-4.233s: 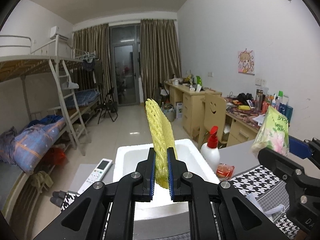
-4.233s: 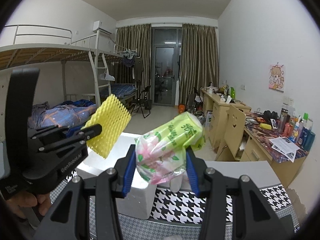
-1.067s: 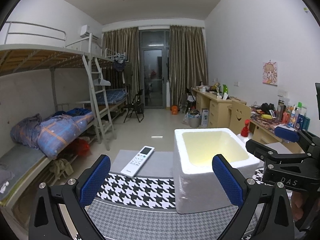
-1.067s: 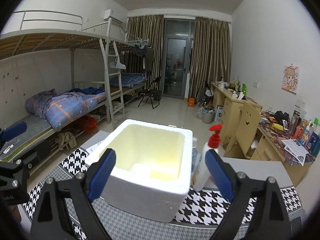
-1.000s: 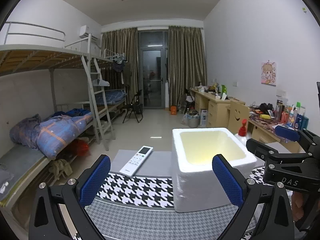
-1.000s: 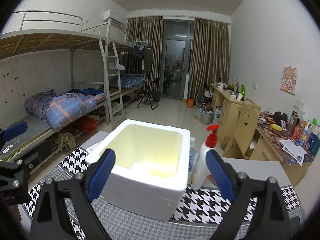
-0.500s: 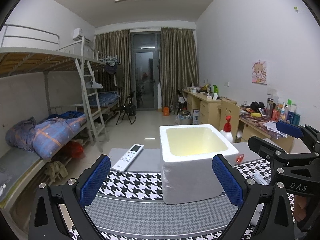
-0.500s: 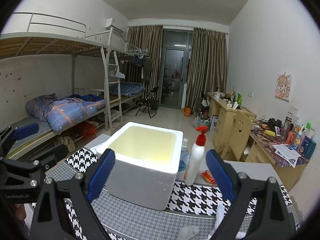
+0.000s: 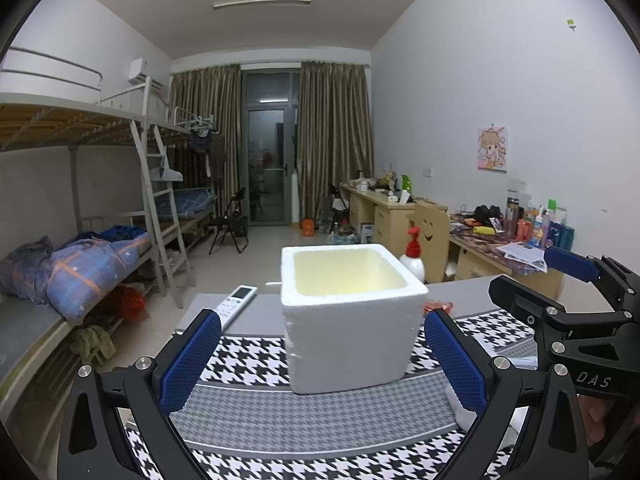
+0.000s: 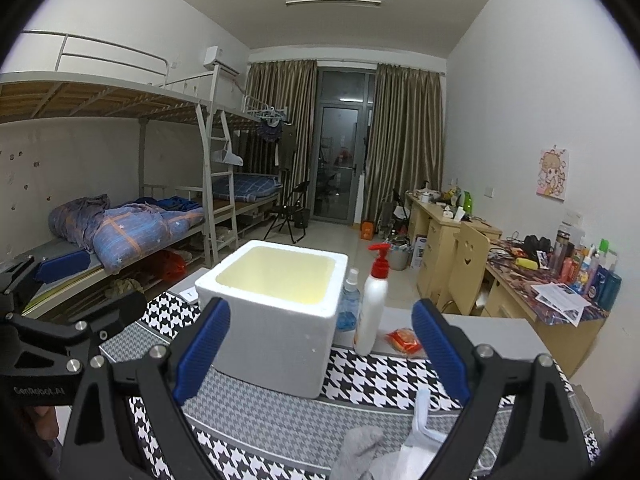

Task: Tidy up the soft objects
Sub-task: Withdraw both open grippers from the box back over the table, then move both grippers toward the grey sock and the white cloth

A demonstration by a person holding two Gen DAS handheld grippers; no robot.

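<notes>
Foam box (image 9: 348,320) stands on the bench (image 10: 256,412), between drops by judgement. Left claw (image 9: 320,356) and right claw (image 10: 320,348) are held wide apart, empty. Grey cloth (image 10: 356,454) near the right claw is likely to be taken next.

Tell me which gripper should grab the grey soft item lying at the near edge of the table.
Right, probably. The grey soft item lies just below the open right gripper. The left gripper, also open, faces the foam box.

White foam box (image 9: 352,344) on black-and-white houndstooth cloth (image 9: 248,356); blue-padded fingers (image 9: 190,360).
</notes>
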